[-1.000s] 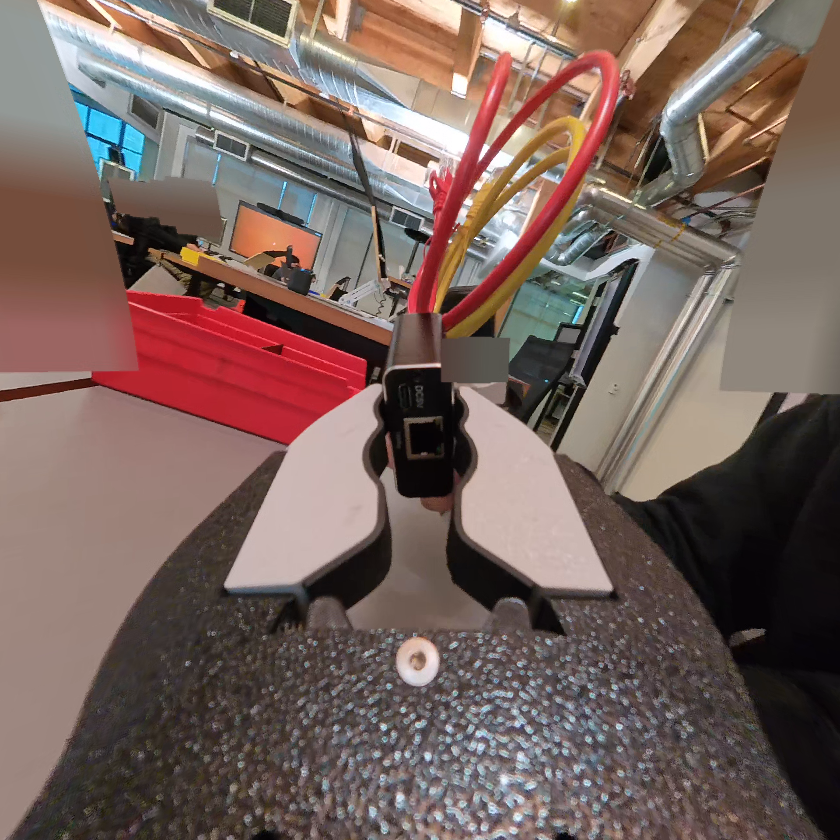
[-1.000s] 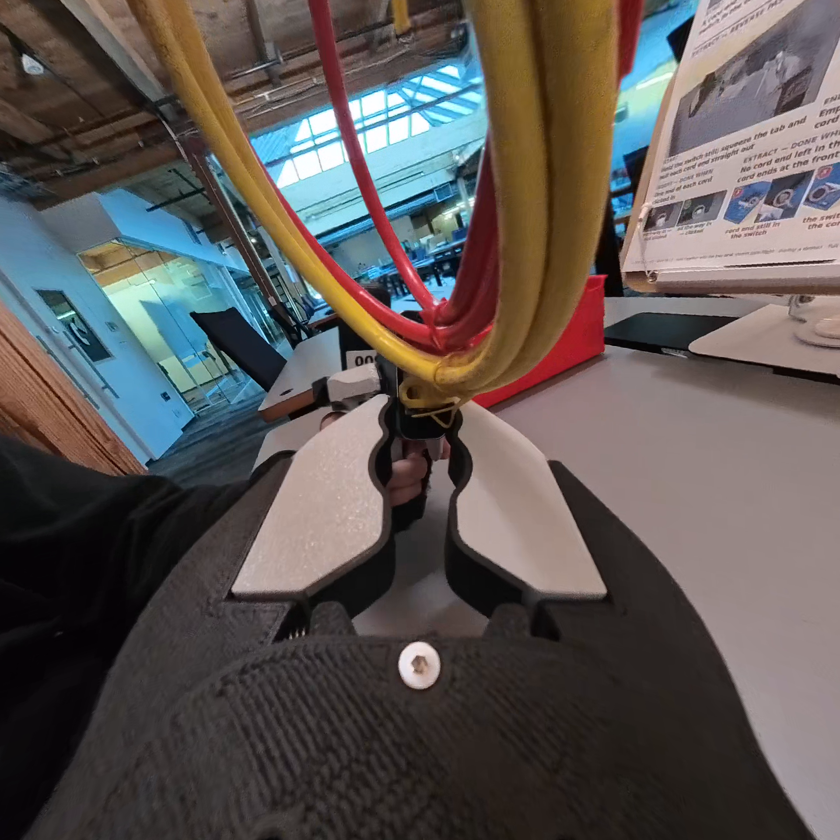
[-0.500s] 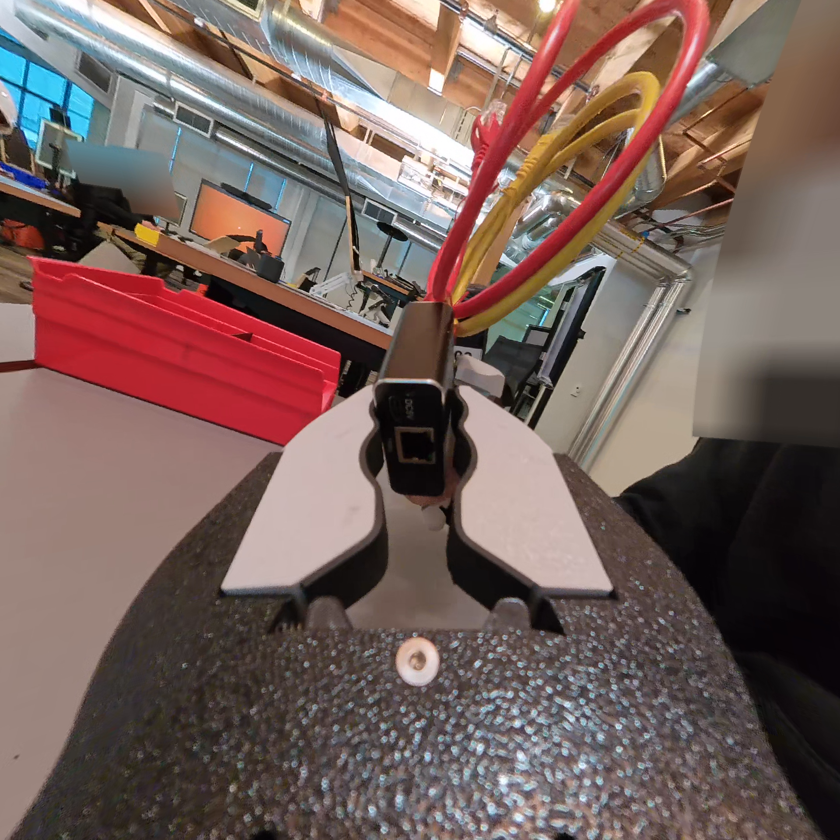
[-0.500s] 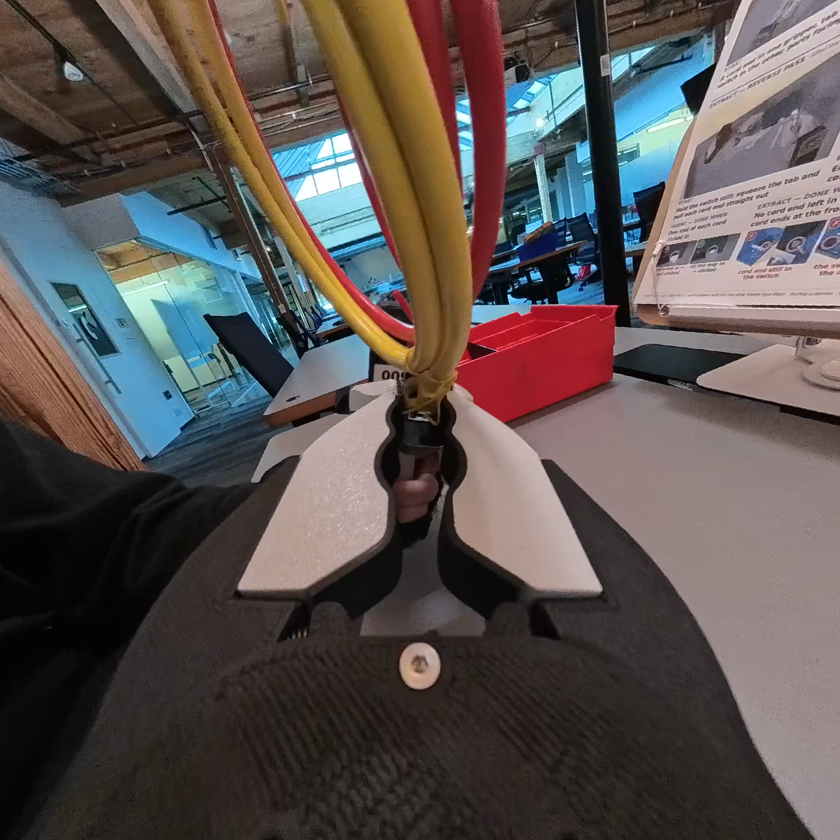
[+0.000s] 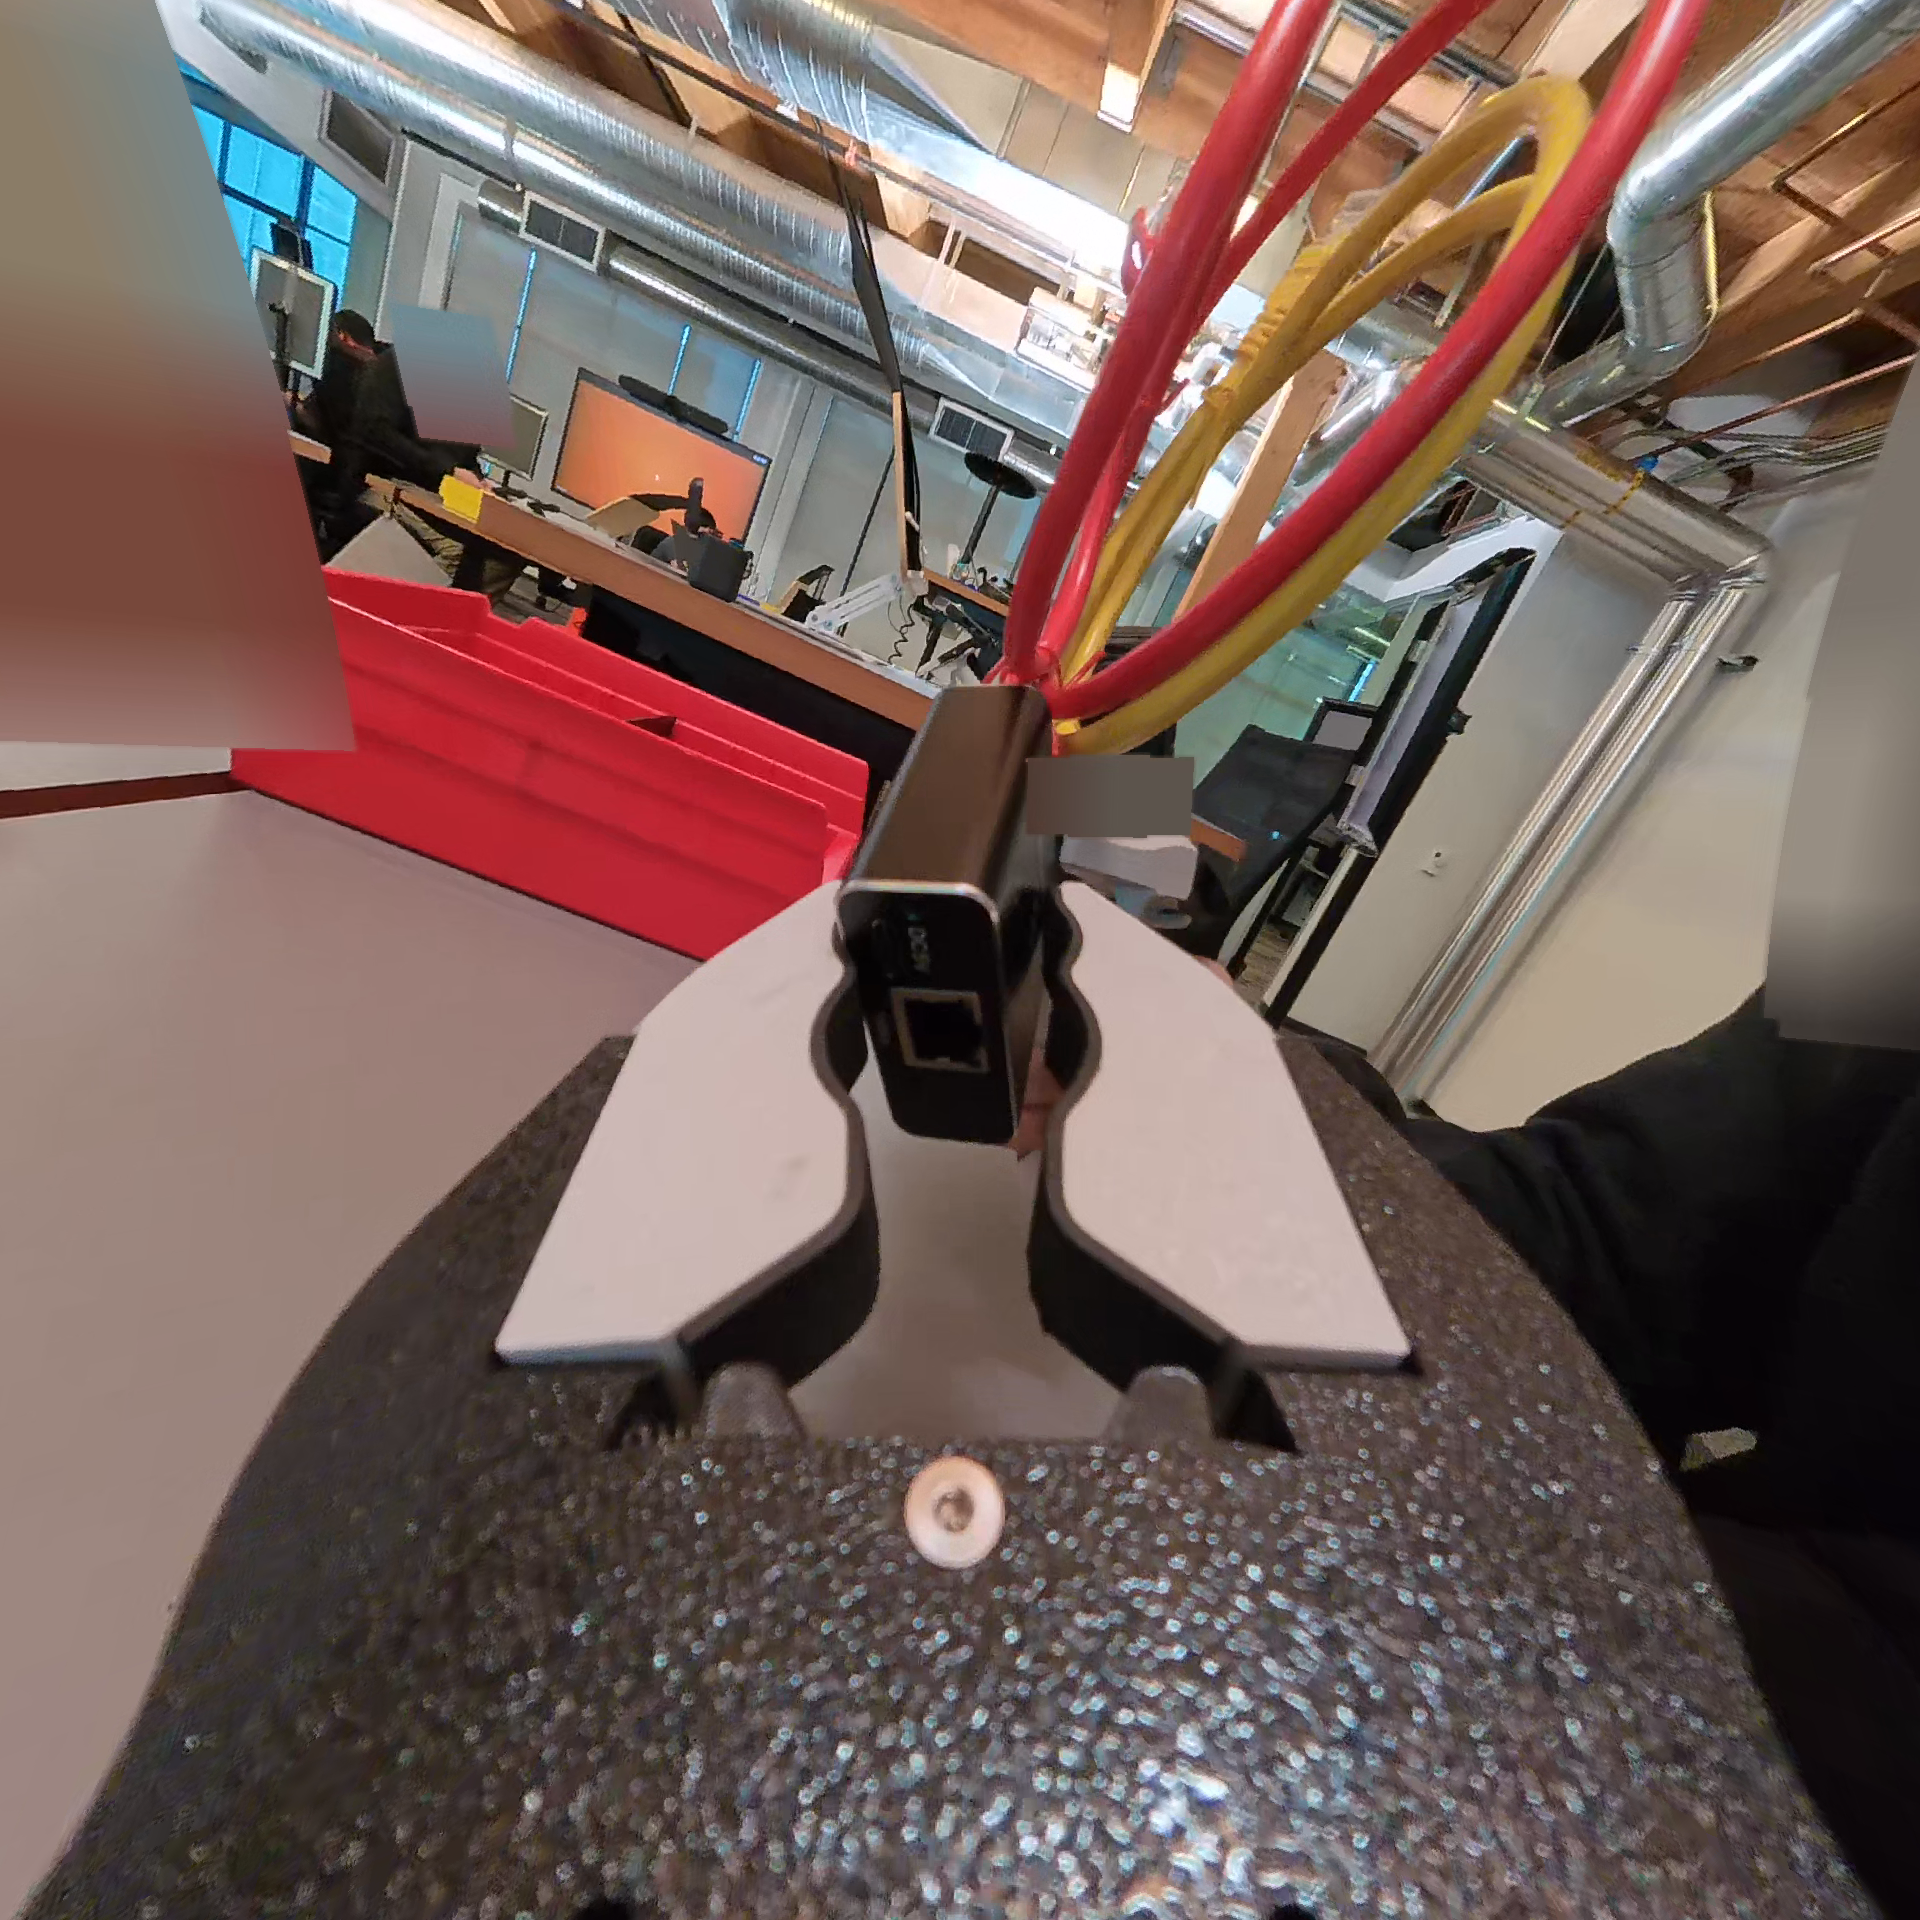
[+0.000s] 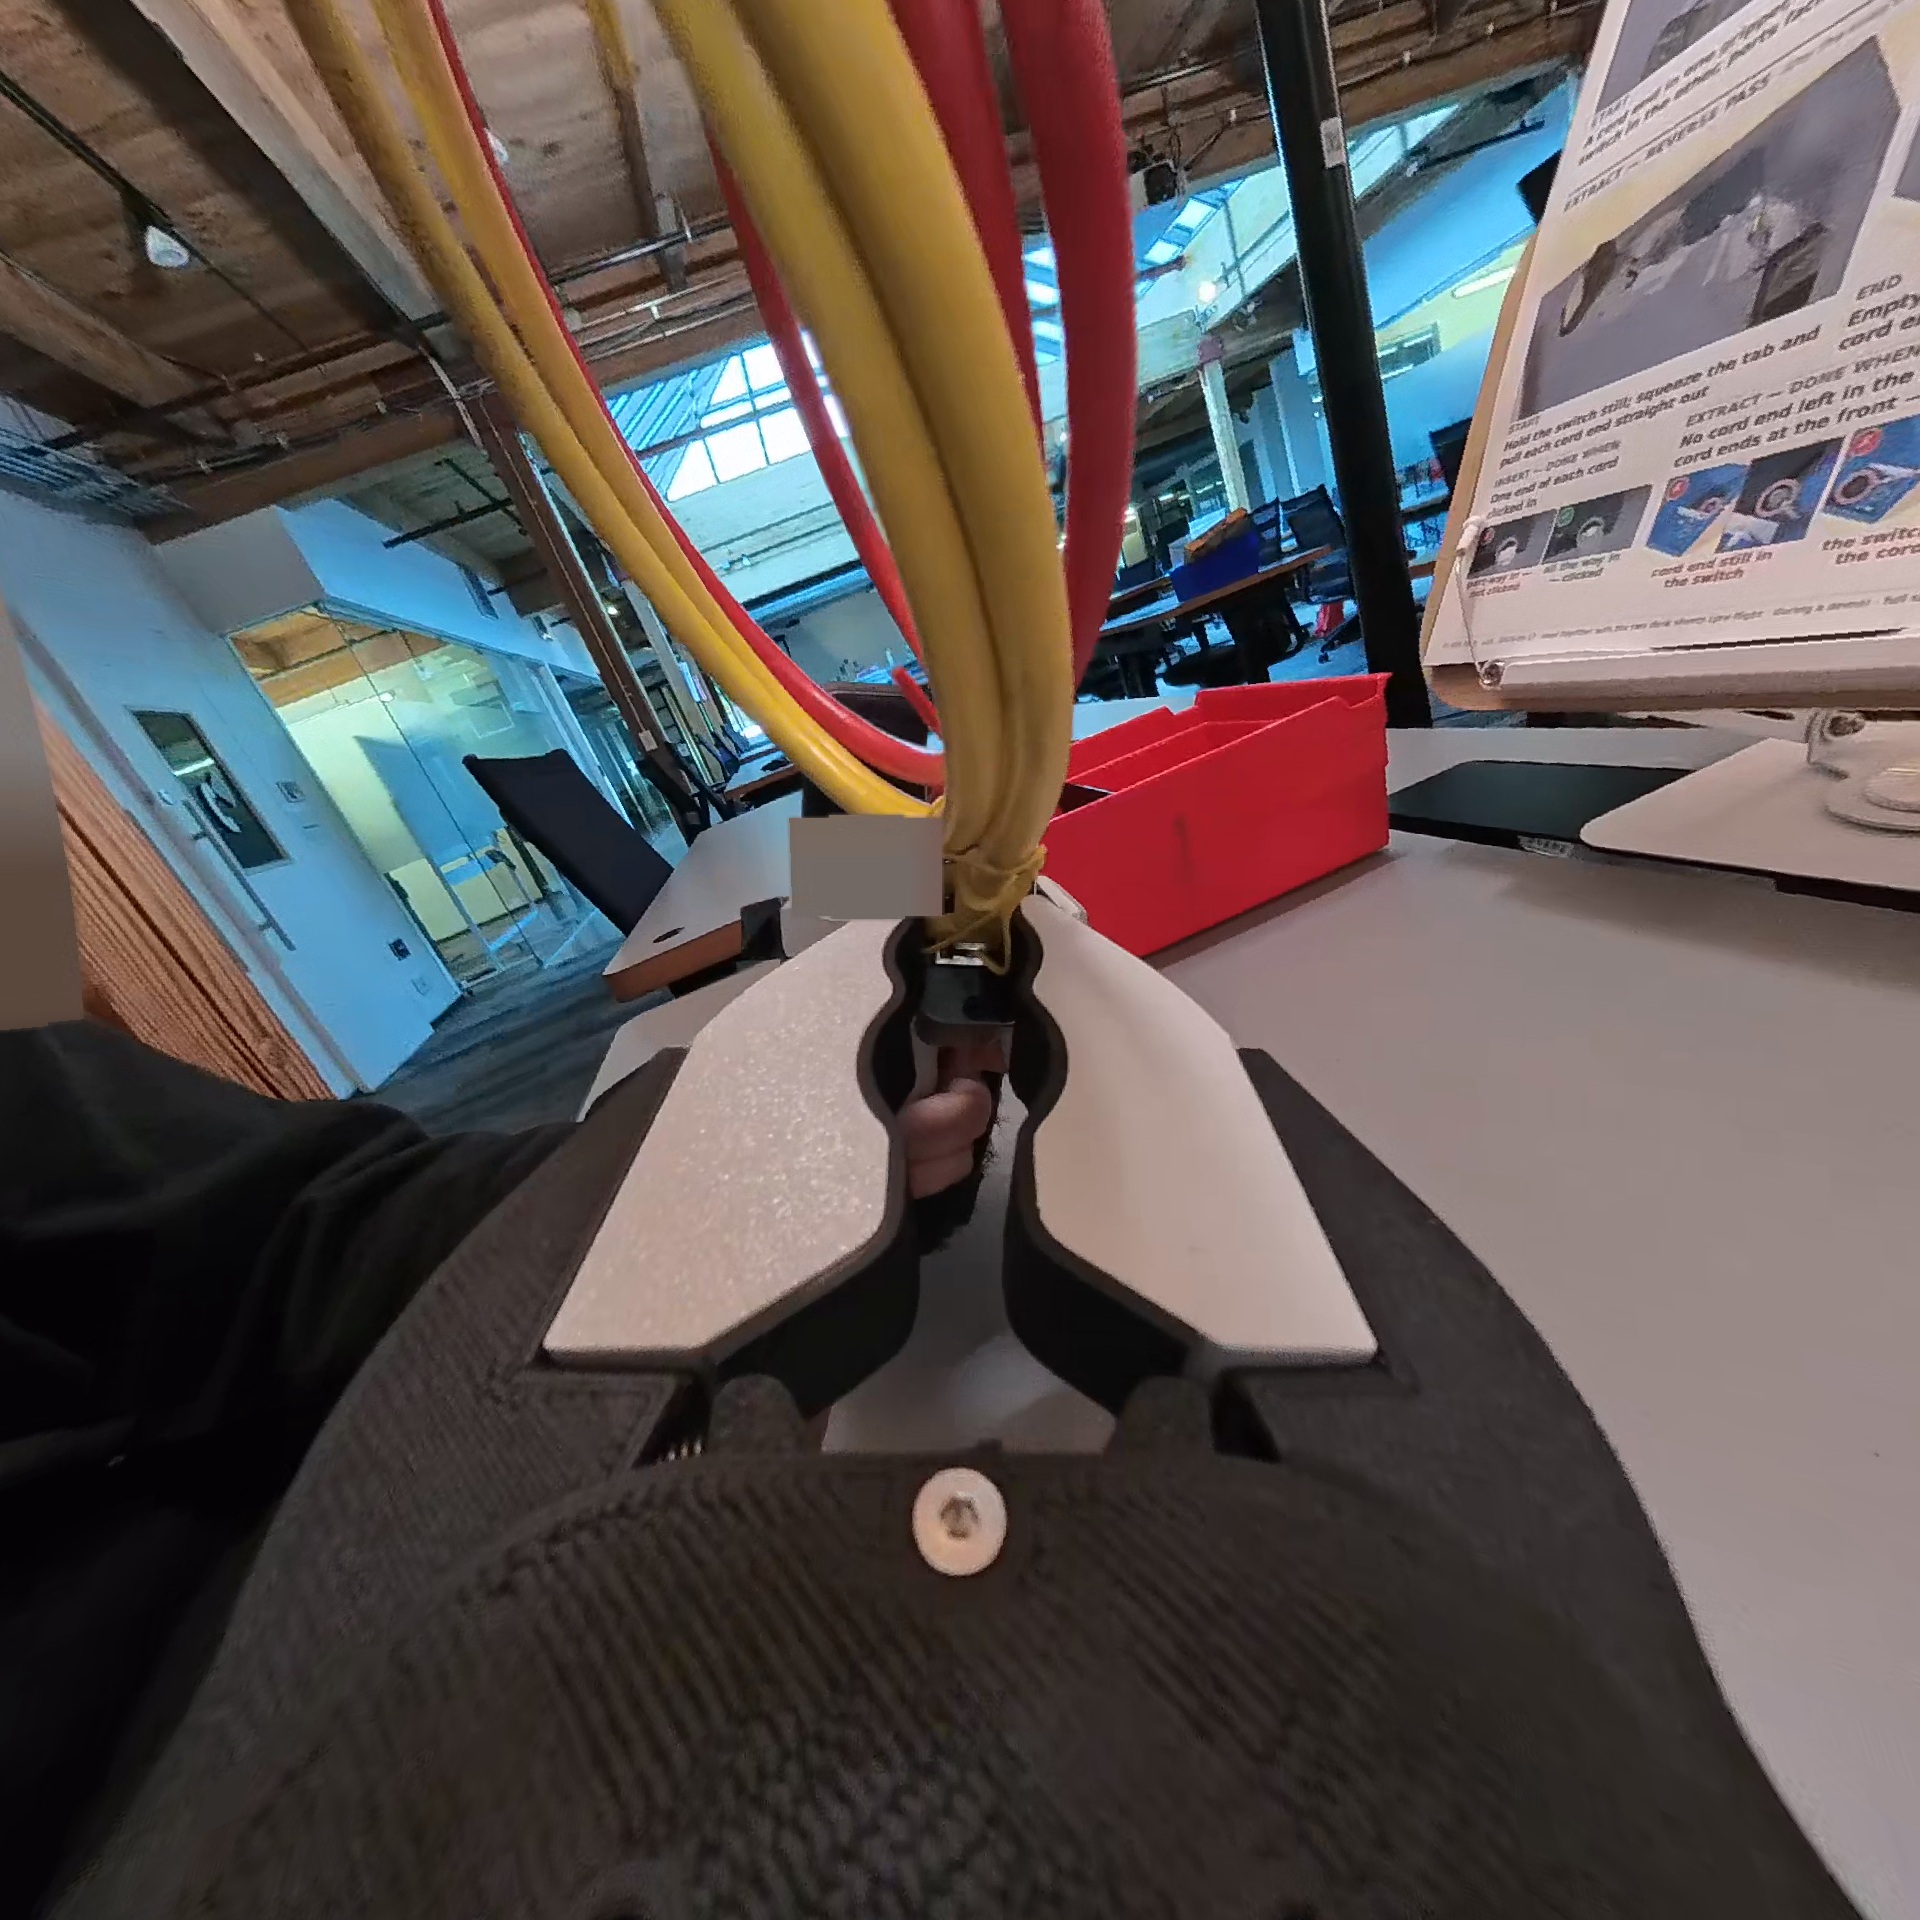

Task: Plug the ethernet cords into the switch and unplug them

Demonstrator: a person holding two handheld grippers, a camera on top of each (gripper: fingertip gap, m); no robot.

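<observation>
Red bin (image 5: 582, 758) behind, perhaps touching switch (image 5: 940, 956)

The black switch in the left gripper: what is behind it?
Behind the switch, red cords and yellow cords loop upward from its far end. Their plugs are hidden by its body.

- An open-plan office in a converted industrial building.
- Bare silver ducts (image 5: 665, 135) and wooden beams (image 6: 208, 239) run overhead.
- Long desks (image 5: 727, 623) carry a lit screen (image 5: 660, 452).
- Glass-walled rooms (image 6: 416, 790) line a hallway.
</observation>
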